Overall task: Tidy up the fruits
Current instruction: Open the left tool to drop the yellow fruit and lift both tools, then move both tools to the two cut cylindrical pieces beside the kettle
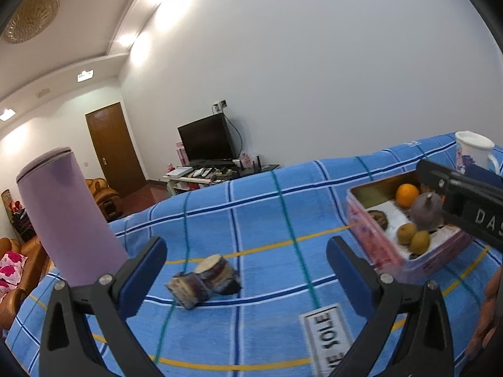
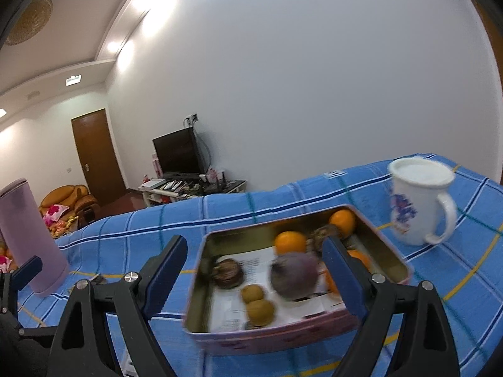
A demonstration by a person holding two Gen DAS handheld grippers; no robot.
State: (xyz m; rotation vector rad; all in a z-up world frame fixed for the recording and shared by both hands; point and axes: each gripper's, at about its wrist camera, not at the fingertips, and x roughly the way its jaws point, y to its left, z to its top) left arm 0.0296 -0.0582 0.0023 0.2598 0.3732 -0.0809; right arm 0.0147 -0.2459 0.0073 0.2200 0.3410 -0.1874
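Two grippers, both spread wide, nothing grasped. Left gripper point(image 1: 246, 262) hovers over two cut chunks point(image 1: 206, 279) left of the tin point(image 2: 201, 282). Right gripper point(image 2: 254, 264) above the tin: oranges point(image 2: 290, 242), purple fruit point(image 2: 294, 275) inside. Mug point(image 2: 418, 201) right of tin.

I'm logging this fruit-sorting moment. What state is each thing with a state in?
left gripper: open, empty
right gripper: open, empty
tin: lidless, holding fruit
white mug: upright, lid on
purple flask: upright, capped
two cut pieces: lying on the cloth, outside the tin
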